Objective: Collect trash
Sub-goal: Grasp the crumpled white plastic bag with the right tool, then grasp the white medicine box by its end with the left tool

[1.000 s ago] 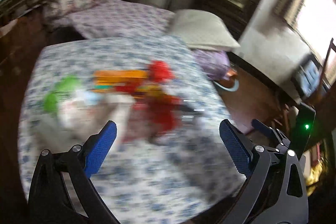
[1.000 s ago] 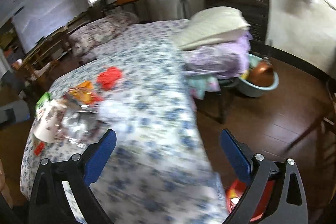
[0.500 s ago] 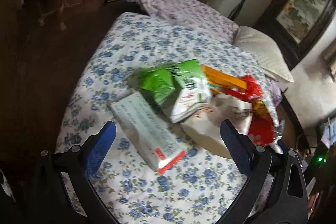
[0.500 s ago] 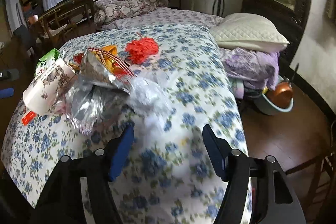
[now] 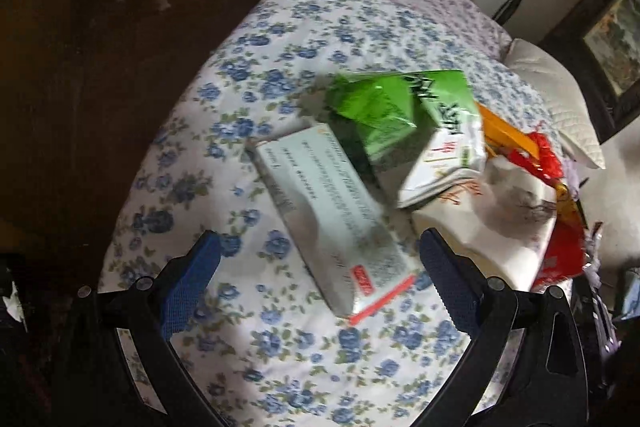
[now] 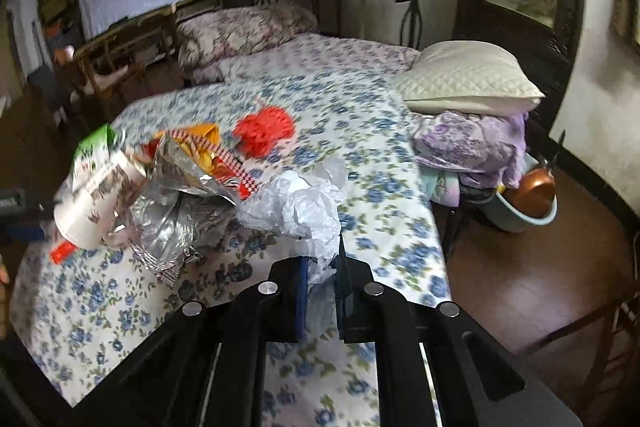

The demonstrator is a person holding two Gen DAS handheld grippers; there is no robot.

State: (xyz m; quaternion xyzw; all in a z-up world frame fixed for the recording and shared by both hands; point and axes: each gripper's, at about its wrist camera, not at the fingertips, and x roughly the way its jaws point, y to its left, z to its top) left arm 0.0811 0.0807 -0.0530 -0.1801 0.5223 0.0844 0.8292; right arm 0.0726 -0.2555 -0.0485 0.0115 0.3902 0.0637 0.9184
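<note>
A heap of trash lies on the flowered bed [image 5: 280,39]. In the left wrist view my left gripper [image 5: 316,281] is open above a flat white packet [image 5: 332,215] with a red edge, with a green packet [image 5: 380,111] and a white paper cup [image 5: 492,223] behind it. In the right wrist view my right gripper [image 6: 322,287] is shut on a crumpled clear plastic bag [image 6: 300,203]. Beside it lie a silver foil wrapper [image 6: 172,203], the paper cup [image 6: 96,199] and a red net [image 6: 264,127].
A white pillow [image 6: 468,79] on folded purple bedding [image 6: 472,143] sits at the bed's right side. A blue basin holding a copper pot [image 6: 532,195] stands on the wooden floor. Wooden chairs [image 6: 112,63] stand beyond the bed's left side.
My right gripper has closed from wide open onto the clear plastic bag. My left gripper has swung over and moved closer to the white packet, still open.
</note>
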